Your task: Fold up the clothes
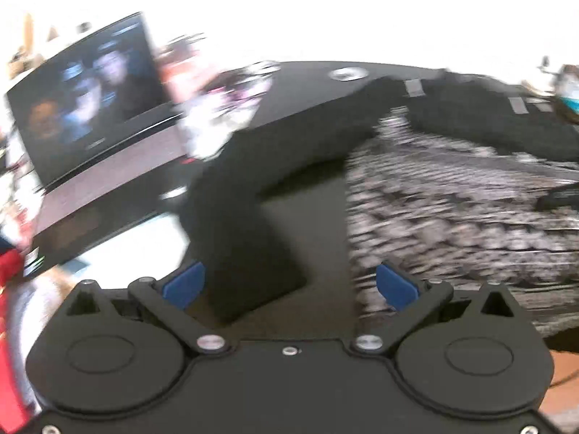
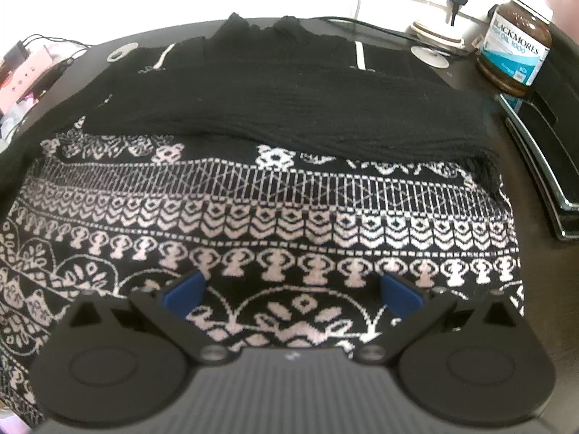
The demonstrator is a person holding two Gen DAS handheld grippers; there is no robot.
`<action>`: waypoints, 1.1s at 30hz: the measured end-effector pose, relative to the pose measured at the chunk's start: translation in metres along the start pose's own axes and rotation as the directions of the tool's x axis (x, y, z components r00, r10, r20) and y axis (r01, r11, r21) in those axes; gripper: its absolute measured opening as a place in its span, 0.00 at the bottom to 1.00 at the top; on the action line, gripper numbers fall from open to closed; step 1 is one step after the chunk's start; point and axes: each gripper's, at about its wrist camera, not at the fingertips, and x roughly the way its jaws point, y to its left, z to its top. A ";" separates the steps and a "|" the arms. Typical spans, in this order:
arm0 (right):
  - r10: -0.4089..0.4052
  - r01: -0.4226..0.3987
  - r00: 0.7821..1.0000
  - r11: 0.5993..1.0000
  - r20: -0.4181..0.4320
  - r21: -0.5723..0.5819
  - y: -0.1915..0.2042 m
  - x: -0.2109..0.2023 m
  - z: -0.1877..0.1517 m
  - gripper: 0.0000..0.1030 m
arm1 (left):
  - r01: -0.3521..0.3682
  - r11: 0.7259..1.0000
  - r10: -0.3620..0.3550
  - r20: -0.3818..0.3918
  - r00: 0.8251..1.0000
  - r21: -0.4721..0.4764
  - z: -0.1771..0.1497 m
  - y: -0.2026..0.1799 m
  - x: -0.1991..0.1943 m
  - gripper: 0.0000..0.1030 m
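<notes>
Lying flat across the dark worktop (image 2: 470, 72), the black sweater (image 2: 253, 195) with its pale patterned bands runs its long axis side to side in the right wrist view, a black sleeve (image 2: 289, 108) folded across the upper body. The right hand-held gripper (image 2: 291, 291) hovers directly over the patterned lower half, jaws spread wide and grasping nothing, so the garment lies straight ahead and below it. The left hand-held gripper (image 1: 289, 285) is likewise released and empty; from its view (heavily blurred) the sweater (image 1: 452, 209) lies ahead and to the right, with another black sleeve (image 1: 253, 199) stretching out toward the jaws. That sleeve looks to me like the nearer target for the left hand, while the right hand is the one placed over the body. As for containers, a brown supplement bottle (image 2: 515, 47) stands capped at the far right corner, well apart from the knit; its contents cannot be made out. A laptop (image 1: 83, 108) sits open beyond the left side
</notes>
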 end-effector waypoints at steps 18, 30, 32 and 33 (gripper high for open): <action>0.017 -0.017 1.000 1.000 0.008 -0.018 -0.003 -0.002 -0.001 0.99 | -0.023 0.997 0.017 -0.069 0.997 -0.079 0.010 -0.012 0.070 0.59; -0.044 0.038 0.997 0.994 0.063 0.099 -0.013 -0.041 0.017 0.99 | 0.147 0.985 -0.149 -0.018 0.989 -0.090 0.026 0.038 0.054 0.05; -0.048 0.032 0.991 0.992 0.124 0.125 -0.017 -0.067 0.029 0.99 | 0.199 0.974 -0.199 0.016 0.980 -0.105 0.036 0.051 0.045 0.05; -0.051 0.029 0.986 0.990 0.157 0.138 -0.019 -0.080 0.035 0.99 | 0.224 0.968 -0.221 0.035 0.975 -0.112 0.041 0.058 0.040 0.05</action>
